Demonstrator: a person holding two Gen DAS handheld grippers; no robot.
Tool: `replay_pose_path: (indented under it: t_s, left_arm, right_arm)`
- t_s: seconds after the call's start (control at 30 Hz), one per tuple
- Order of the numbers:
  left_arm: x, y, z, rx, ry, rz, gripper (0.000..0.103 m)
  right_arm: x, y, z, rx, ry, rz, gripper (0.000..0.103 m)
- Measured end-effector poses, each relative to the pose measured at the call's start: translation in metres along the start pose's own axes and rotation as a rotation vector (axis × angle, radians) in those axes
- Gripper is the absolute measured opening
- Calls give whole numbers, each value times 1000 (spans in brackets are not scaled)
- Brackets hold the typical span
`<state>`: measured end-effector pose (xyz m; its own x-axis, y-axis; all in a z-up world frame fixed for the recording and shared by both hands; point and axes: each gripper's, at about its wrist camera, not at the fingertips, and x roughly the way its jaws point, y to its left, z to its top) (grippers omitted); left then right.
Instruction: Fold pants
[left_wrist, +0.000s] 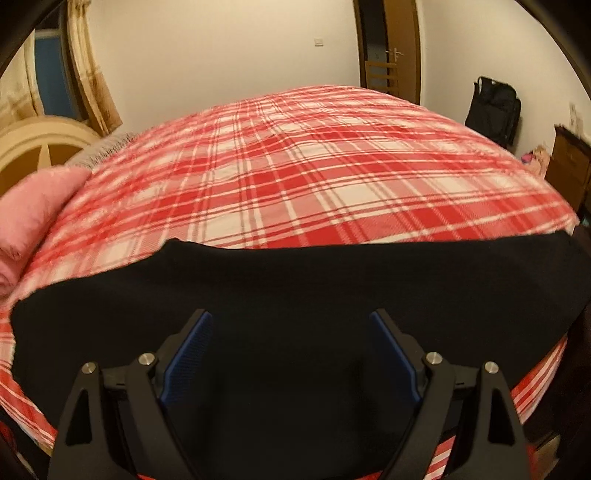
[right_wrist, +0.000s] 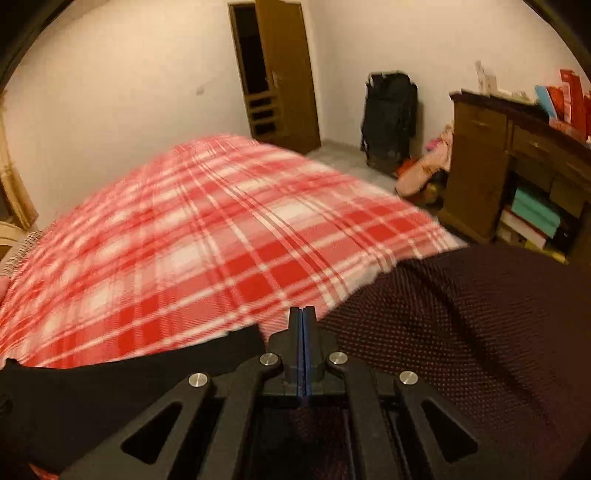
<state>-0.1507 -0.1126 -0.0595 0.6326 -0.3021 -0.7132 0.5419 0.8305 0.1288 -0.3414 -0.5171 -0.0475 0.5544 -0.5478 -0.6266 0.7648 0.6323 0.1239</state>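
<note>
Red-and-white plaid bedspread (left_wrist: 295, 166) covers the bed in front of you, w/ cream walls, a brown door (right_wrist: 286, 74) and a black bag (right_wrist: 389, 118) standing by the far wall. Your black pants (left_wrist: 295, 280) lie spread flat along the near edge of the bed, right under the left claw (left_wrist: 291, 317), which hangs wide, blue pads well apart, nothing between them. Your right claw (right_wrist: 303, 314) is pressed fully together at the pants' edge (can't tell if any cloth is pinched in it); in the right wrist view a dark red-dotted fabric (right_wrist: 461, 314) lies just beside it on the right, black pants to its left. Pink pillow (left_wrist: 33, 206) sits at the bed's left side, wooden desk (right_wrist: 480, 166) off to the right.
</note>
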Motion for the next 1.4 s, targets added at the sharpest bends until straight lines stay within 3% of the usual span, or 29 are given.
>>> replay_pose_path:
  t_s: [0.07,0.17,0.3,0.37,0.5,0.6,0.73,0.87,0.93,1.0,1.07,1.13,1.23,1.33,1.4]
  left_arm:
    - [-2,10,-5,-6,-9,5,89]
    - [4,28,-18,-32,18,29,89]
    - [16,44,-35,-67,82,44,89]
    - [22,48,-44,-49,116,67,90]
    - [9,65,-54,-49,97,61,90]
    - [-15,103,-56,-126,18,90,89]
    - [-34,161,-59,-223,-42,220,90]
    - [-27,218,-66,-323,-22,370,90]
    - [-19,240,-74,-392,3,388,90]
    - [-6,258,-86,-444,50,425,90]
    - [-1,274,-106,-499,104,448,91]
    - [-8,286,-119,-549,93,405,93]
    - [-23,296,-132,-593,85,363,96]
    - [-42,307,-135,-584,67,413,95]
    - [-53,324,-136,-605,46,460,95]
  right_arm:
    - [-18,21,-2,-40,-26,66,1]
    - [-30,77,-11,-122,0,266,1]
    - [-20,184,-32,-294,119,513,1]
    - [-14,235,-44,-369,156,581,1]
    - [-3,327,-63,-466,234,709,1]
    - [1,385,-77,-500,291,833,1]
    - [6,459,-99,-567,338,918,1]
    - [17,521,-122,-607,433,974,1]
    - [27,543,-136,-630,501,995,1]
    - [42,560,-150,-695,428,836,0]
    - [58,560,-149,-598,422,866,0]
    - [64,559,-144,-540,444,875,0]
    - [50,558,-139,-537,399,870,1]
    - [22,558,-132,-516,389,991,1]
    - [-5,562,-141,-570,396,1077,1]
